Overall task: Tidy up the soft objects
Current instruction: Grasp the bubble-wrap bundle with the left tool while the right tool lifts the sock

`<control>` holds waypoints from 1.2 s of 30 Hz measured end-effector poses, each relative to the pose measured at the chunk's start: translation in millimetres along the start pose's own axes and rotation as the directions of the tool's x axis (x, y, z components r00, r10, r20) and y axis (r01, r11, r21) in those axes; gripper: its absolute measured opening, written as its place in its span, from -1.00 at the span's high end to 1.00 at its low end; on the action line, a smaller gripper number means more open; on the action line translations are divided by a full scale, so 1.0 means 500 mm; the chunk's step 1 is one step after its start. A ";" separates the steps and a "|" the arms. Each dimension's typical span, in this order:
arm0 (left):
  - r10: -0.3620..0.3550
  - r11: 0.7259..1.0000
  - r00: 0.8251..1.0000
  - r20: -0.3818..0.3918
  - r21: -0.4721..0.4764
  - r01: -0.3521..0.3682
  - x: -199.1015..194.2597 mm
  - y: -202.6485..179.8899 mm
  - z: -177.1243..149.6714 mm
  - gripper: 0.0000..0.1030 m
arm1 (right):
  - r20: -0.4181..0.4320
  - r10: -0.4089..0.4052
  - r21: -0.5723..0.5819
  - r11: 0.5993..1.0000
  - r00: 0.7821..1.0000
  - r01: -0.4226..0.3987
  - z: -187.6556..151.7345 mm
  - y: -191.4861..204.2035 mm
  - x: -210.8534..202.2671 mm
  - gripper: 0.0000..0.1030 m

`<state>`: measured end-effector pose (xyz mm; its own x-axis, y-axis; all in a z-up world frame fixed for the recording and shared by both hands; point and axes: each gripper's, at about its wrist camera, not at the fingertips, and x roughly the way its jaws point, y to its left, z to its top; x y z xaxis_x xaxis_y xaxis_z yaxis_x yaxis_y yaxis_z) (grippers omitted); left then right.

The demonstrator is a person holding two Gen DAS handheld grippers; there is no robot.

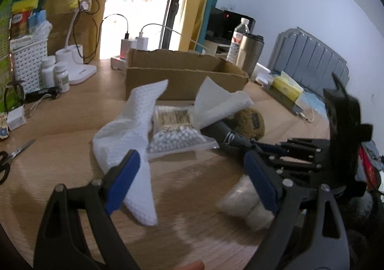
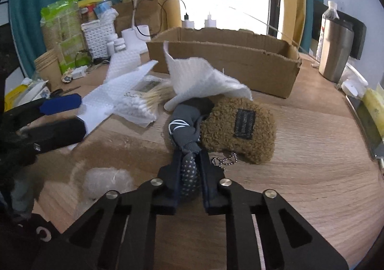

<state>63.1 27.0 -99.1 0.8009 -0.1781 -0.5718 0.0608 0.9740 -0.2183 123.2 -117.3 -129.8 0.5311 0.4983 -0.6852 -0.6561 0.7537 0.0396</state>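
Left claw [image 1: 192, 181] spread wide, gripping nothing, low over the worktop [image 2: 312, 169] above the near end of the white waffle cloth [image 1: 124, 140]. Cotton swab bag [image 2: 141, 104] lies on that cloth. Right of it, right claw [image 2: 189, 162] clenched on the grey dotted sock [image 2: 187, 126], which touches the brown plush pouch [image 2: 240, 126]. Second white cloth [image 2: 201, 78] drapes over both. Cardboard box [image 2: 228, 58] sits far behind.

The right gripper [image 2: 189, 157] is clamped on a grey rolled sock with white dots [image 2: 186, 135] lying on the wooden table [image 2: 300, 169]. Touching the sock's right side is a brown fuzzy plush pouch with a dark patch [image 2: 240, 130], a crumpled white textured cloth [image 2: 204, 78] draped over both. Behind stands an open cardboard box [image 2: 228, 63]; a bag of cotton swabs [image 2: 141, 104] lies to the left.
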 end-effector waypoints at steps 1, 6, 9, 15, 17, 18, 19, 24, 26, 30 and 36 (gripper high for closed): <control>0.000 1.000 1.000 -0.002 0.011 0.000 0.001 -0.007 -0.001 -0.74 | 0.024 0.008 -0.005 1.000 1.000 -0.008 0.002 -0.002 -0.015 0.72; -0.030 0.998 0.999 -0.027 0.052 0.031 0.007 -0.041 -0.005 -0.74 | 0.124 0.016 -0.019 1.000 0.992 -0.013 0.022 -0.012 -0.083 0.73; -0.051 0.995 0.998 -0.040 0.083 0.055 0.009 -0.066 -0.007 -0.74 | 0.166 0.010 -0.014 1.000 0.986 -0.007 0.028 -0.021 -0.111 0.79; -0.084 0.987 0.991 -0.103 0.128 0.097 0.025 -0.098 -0.018 -0.74 | 0.207 -0.023 -0.020 0.999 0.978 0.028 0.029 -0.039 -0.147 0.80; -0.097 0.982 0.986 -0.138 0.145 0.117 0.033 -0.110 -0.027 -0.74 | 0.197 -0.031 -0.027 0.999 0.980 0.037 0.024 -0.044 -0.147 0.80; -0.100 0.980 0.983 -0.154 0.154 0.124 0.037 -0.116 -0.031 -0.74 | 0.178 -0.026 -0.033 0.999 0.984 0.033 0.020 -0.048 -0.142 0.80; -0.098 0.979 0.981 -0.170 0.162 0.126 0.041 -0.121 -0.036 -0.74 | 0.161 -0.025 -0.041 0.999 0.987 0.031 0.014 -0.050 -0.138 0.80; -0.085 0.979 0.973 -0.213 0.166 0.121 0.055 -0.128 -0.052 -0.74 | 0.065 -0.005 -0.052 0.999 0.998 0.009 -0.010 -0.056 -0.098 0.78; -0.075 0.979 0.974 -0.214 0.170 0.113 0.056 -0.129 -0.056 -0.73 | 0.059 -0.003 -0.036 0.999 0.998 0.005 -0.013 -0.057 -0.092 0.49; -0.068 0.981 0.975 -0.211 0.163 0.103 0.055 -0.123 -0.061 -0.72 | 0.048 0.025 -0.017 1.000 0.999 -0.024 -0.014 -0.058 -0.084 -0.07; -0.067 0.983 0.977 -0.201 0.154 0.099 0.060 -0.114 -0.057 -0.25 | -0.003 0.084 -0.059 0.995 0.996 -0.084 -0.026 -0.029 -0.061 -0.09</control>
<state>66.6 -37.8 -126.4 0.6587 -0.2673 -0.7033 0.2308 0.9615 -0.1493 109.3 -149.0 -119.1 0.4726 0.5582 -0.6820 -0.7286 0.6829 0.0540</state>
